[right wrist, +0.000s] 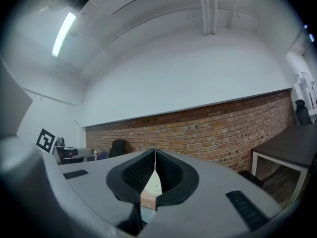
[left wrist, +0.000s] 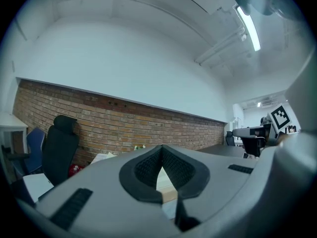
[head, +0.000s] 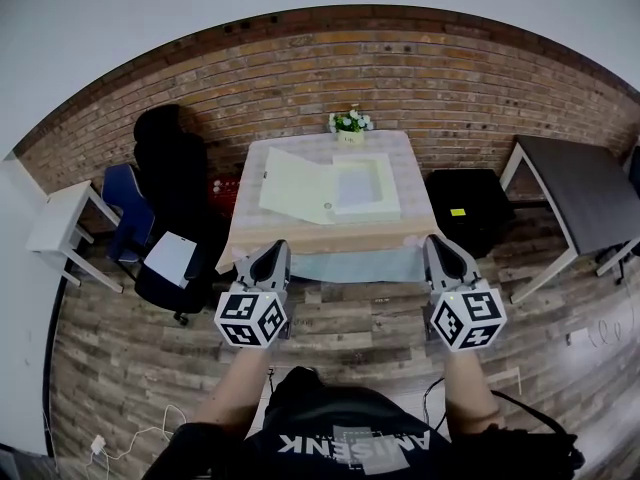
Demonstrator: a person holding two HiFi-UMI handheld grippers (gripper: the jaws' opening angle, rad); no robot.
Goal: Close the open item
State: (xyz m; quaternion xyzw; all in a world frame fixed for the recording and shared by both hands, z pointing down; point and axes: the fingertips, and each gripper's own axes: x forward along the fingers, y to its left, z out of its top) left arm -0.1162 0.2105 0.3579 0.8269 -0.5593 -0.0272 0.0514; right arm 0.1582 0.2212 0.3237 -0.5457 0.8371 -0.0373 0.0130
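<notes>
The open file box (head: 325, 186) is lying flat in the middle of the counter (head: 330, 236). It is a smooth, pale case that looks like card. Its cream-yellow lid is spreading out to the left, with a small round hole near its lower right corner, and its shallow white square tray is sitting to the right. The counter is showing a light rectangular top and a tan wooden front edge. A small white pot of flowers (head: 350, 123) is standing at the far edge, against the rough red brick wall (head: 440, 78).

The box is lying well beyond both grippers, roughly midway between them and touching neither. The left gripper (head: 275, 251) is hovering off the counter's near left corner. In the left gripper view its dark, mesh-textured fingers (left wrist: 143, 167) are pressing together with nothing between them. The right gripper (head: 440, 240) is hovering off the near right corner, and its ribbed black fingers (right wrist: 136, 175) are likewise meeting tip to tip on nothing.

Further out, a black padded office chair (head: 170, 163) is standing to the left of the counter and a dark rectangular side table (head: 580, 193) to the right. Both are standing on the grey-brown wood-plank floor (head: 350, 313).
</notes>
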